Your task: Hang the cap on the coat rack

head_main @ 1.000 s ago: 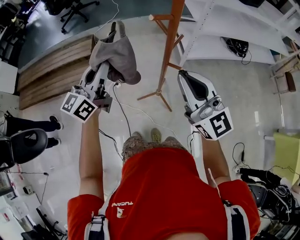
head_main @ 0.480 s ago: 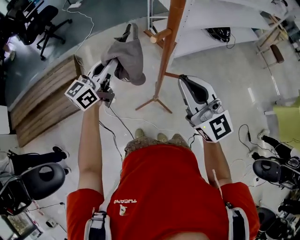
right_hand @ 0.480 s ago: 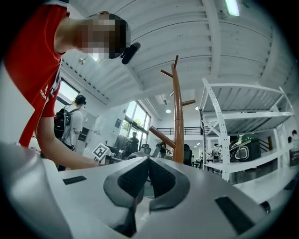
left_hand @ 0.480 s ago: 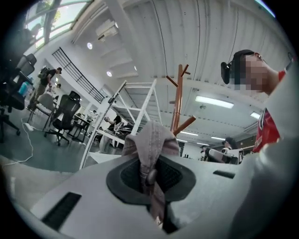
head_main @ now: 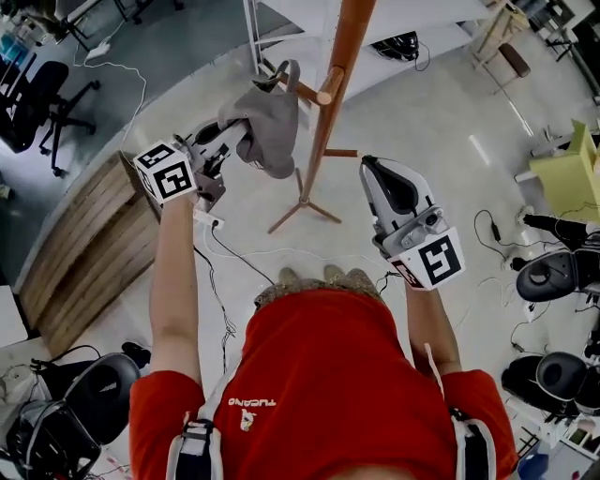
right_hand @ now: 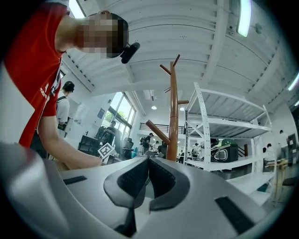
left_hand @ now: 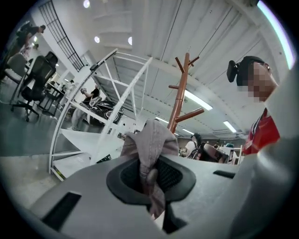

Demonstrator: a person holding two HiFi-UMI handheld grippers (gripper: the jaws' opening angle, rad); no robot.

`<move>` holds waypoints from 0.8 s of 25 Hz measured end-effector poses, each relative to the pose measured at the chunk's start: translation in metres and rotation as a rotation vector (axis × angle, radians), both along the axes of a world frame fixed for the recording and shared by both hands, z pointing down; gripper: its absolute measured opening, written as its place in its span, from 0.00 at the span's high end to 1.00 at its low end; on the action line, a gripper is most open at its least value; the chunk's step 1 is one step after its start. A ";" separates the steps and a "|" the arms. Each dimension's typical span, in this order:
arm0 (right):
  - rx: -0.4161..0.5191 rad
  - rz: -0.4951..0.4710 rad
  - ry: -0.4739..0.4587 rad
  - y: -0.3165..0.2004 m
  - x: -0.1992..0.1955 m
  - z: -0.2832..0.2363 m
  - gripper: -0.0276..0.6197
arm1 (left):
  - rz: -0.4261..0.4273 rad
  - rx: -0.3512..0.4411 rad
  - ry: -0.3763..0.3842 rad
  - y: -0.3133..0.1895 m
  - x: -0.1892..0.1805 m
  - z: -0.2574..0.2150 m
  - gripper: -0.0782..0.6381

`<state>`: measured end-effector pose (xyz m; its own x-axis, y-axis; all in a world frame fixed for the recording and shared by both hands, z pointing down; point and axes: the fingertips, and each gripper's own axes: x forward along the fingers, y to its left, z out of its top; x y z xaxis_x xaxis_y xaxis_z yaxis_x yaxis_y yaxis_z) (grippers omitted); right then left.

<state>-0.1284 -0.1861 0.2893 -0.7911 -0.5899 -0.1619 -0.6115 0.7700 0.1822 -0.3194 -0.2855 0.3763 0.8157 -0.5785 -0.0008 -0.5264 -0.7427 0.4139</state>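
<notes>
A grey cap point(head_main: 269, 124) hangs bunched from my left gripper point(head_main: 242, 137), which is shut on its fabric. The cap is held up beside the lower left peg point(head_main: 307, 91) of the brown wooden coat rack point(head_main: 340, 70), with its strap just above that peg. In the left gripper view the cap point(left_hand: 150, 142) is pinched between the pads, and the coat rack point(left_hand: 180, 91) stands behind it. My right gripper point(head_main: 371, 167) is held right of the pole, shut and with nothing in it. In the right gripper view the jaws point(right_hand: 147, 164) meet, and the coat rack point(right_hand: 173, 109) rises straight ahead.
The rack's three feet point(head_main: 302, 204) spread on the pale floor in front of the person's shoes. A wooden platform point(head_main: 80, 253) lies to the left, white shelving point(head_main: 267, 28) stands behind the rack, cables point(head_main: 225, 258) cross the floor, and office chairs point(head_main: 553, 272) stand at the right.
My left gripper has carried the cap up and right, from well left of the pole to right beside the rack's lower left peg. The right gripper has stayed about where it was.
</notes>
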 end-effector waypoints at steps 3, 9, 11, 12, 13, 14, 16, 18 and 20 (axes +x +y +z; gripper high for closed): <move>-0.007 0.043 0.007 -0.001 -0.001 0.002 0.92 | 0.082 -0.033 0.010 -0.006 0.010 0.008 0.85; -0.019 0.086 0.024 0.001 -0.007 0.012 0.92 | 0.154 -0.044 -0.030 -0.006 0.032 0.039 0.84; -0.025 0.093 0.026 0.000 -0.006 0.014 0.92 | 0.145 -0.041 -0.035 -0.004 0.038 0.048 0.84; -0.027 0.095 0.026 -0.001 -0.006 0.014 0.92 | 0.134 -0.036 -0.037 -0.004 0.041 0.051 0.84; -0.030 0.096 0.026 -0.003 -0.005 0.014 0.92 | 0.120 -0.030 -0.036 -0.005 0.045 0.053 0.84; -0.033 0.095 0.028 -0.004 -0.006 0.013 0.92 | 0.103 -0.022 -0.033 -0.005 0.048 0.054 0.84; -0.037 0.087 0.033 -0.006 -0.006 0.014 0.92 | 0.060 0.000 -0.032 -0.006 0.053 0.056 0.82; -0.040 0.081 0.037 -0.008 -0.006 0.016 0.92 | 0.015 0.029 -0.049 -0.007 0.056 0.058 0.76; -0.044 0.077 0.037 -0.010 -0.006 0.018 0.92 | -0.025 0.053 -0.081 -0.008 0.058 0.060 0.66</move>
<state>-0.1342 -0.1965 0.3069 -0.7483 -0.6548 -0.1061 -0.6624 0.7289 0.1729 -0.2616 -0.2939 0.4367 0.7994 -0.5999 0.0331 -0.5754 -0.7484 0.3300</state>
